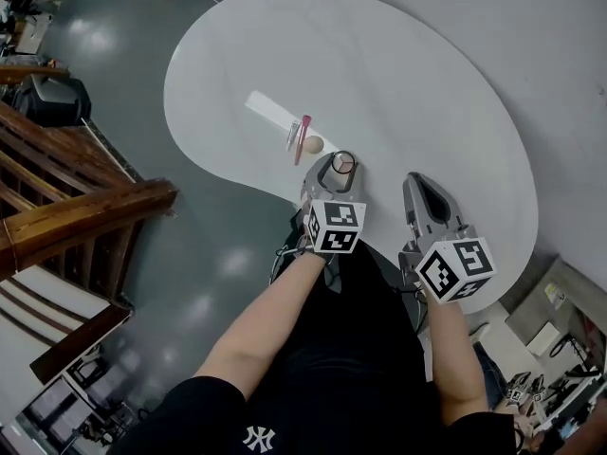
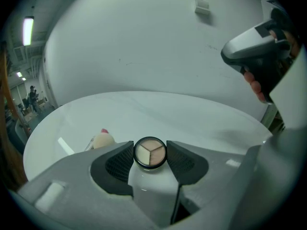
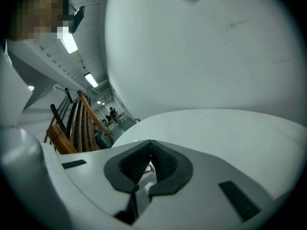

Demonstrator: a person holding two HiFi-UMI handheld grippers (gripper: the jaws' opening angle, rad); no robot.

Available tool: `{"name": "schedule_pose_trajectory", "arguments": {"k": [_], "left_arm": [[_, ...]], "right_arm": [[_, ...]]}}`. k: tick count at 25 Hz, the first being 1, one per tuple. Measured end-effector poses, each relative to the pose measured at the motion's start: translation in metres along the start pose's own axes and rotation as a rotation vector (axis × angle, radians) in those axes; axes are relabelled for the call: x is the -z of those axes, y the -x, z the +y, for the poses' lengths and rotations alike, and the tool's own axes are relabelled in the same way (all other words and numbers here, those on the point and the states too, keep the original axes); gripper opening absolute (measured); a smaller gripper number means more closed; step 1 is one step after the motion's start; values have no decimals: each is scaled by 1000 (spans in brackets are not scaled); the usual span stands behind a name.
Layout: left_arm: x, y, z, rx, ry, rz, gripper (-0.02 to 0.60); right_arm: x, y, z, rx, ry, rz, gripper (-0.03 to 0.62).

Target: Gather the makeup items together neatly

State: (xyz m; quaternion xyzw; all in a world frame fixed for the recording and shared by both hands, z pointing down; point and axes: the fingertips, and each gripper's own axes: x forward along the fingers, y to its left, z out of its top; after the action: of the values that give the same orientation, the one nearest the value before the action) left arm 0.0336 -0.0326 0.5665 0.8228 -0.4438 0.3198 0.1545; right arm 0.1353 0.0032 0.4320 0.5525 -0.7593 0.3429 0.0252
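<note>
White tabletop carries it all. Farthest left of the eyeshadow compact lies a clear flat strip. Closer in, just left of the compact, a pink stick and a beige sponge lie against each other. The compact, round with three pale pans, sits clamped between the jaws of the left gripper. Right of the compact and apart from it, the right gripper has its jaws pressed together on nothing.
</note>
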Motion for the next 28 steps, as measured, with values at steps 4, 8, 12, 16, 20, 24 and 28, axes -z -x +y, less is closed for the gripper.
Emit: {"name": "schedule_pose_trajectory", "arguments": {"k": [4, 8, 12, 16, 20, 24, 28], "left_arm": [[9, -3, 11, -41, 44, 10, 207], [15, -6, 23, -89, 93, 22, 207], [18, -11, 28, -115, 137, 26, 206], [18, -15, 28, -139, 166, 34, 207], [19, -16, 32, -153, 184, 23, 206], [22, -15, 29, -140, 196, 22, 207], [20, -8, 28, -128, 201, 11, 207]], "right_arm": [[6, -6, 6, -13, 13, 23, 14], [9, -15, 13, -31, 27, 46, 14], [11, -20, 14, -39, 35, 63, 14], [10, -21, 10, -41, 38, 75, 14], [11, -23, 8, -38, 33, 83, 14], [14, -23, 8, -44, 25, 93, 14], [13, -23, 13, -63, 24, 88, 14]]}}
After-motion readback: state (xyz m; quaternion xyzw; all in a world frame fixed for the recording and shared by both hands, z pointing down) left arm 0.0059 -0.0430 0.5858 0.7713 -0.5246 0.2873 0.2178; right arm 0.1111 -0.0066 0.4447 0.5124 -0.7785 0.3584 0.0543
